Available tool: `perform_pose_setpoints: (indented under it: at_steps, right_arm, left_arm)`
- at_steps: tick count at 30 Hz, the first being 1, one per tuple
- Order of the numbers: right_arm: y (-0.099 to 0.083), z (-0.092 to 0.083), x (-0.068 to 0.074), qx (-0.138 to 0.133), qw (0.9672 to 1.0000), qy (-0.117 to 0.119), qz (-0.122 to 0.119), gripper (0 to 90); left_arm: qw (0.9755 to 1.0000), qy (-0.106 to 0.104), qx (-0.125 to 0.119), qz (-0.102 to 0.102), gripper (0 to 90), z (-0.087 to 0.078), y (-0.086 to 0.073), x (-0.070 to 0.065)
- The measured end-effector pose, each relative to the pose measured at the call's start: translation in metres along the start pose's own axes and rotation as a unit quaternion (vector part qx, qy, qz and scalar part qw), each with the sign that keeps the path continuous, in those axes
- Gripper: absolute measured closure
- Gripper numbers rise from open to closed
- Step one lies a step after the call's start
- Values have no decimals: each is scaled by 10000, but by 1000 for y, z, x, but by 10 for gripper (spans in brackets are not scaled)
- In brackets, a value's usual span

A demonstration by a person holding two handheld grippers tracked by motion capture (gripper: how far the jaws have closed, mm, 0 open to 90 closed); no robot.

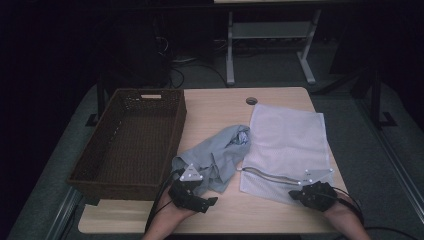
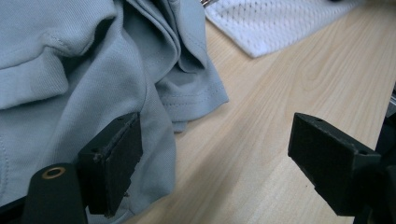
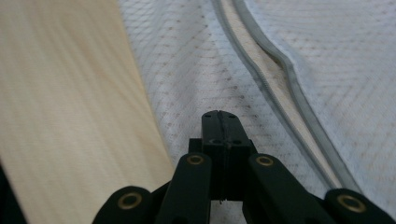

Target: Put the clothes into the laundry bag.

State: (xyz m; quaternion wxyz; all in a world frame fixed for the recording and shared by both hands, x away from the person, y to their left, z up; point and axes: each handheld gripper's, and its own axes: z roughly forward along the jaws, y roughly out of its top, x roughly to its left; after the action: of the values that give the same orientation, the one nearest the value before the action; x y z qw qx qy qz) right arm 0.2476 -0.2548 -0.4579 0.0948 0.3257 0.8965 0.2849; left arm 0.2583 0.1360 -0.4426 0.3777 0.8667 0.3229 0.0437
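A crumpled grey-blue shirt (image 1: 215, 150) lies mid-table, with a white mesh zip bag (image 1: 290, 140) flat to its right. My left gripper (image 1: 197, 194) is at the shirt's near edge and stands open. In the left gripper view (image 2: 215, 158) one jaw sits over the shirt (image 2: 70, 93) and the other over bare wood. My right gripper (image 1: 298, 193) is at the bag's near edge. In the right gripper view (image 3: 219, 116) its jaws are pressed together, tips down on the mesh (image 3: 187, 70) beside the zipper (image 3: 275, 79). Whether mesh is pinched between them cannot be told.
A deep brown wicker basket (image 1: 120, 184) takes up the table's left side, with nothing visible inside. A round cable hole (image 1: 251, 101) sits near the far edge of the wooden table (image 1: 220, 107). A desk frame and cables stand on the floor beyond.
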Motion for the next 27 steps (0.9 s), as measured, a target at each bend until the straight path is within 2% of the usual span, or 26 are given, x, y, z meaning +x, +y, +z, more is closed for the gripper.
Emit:
perform_pose_setpoints:
  at_steps: [2,6,17,19,27]
  right_arm:
    - [3,2,10,-4,9998,142,-158,898]
    - [9,6,22,3,9989,282,-363,898]
    - [24,18,48,-35,9952,648,-726,898]
    - [27,20,52,-42,9947,705,-745,898]
    - [45,33,71,-66,9910,803,-1072,898]
  left_arm:
    - [10000,0,-3,6,172,0,0,0]
    - [10000,-8,-2,12,171,0,0,0]
    - [10000,5,6,27,172,-1,0,-1]
    - [10000,3,8,28,172,-1,0,-1]
    - [10000,0,17,35,172,0,0,0]
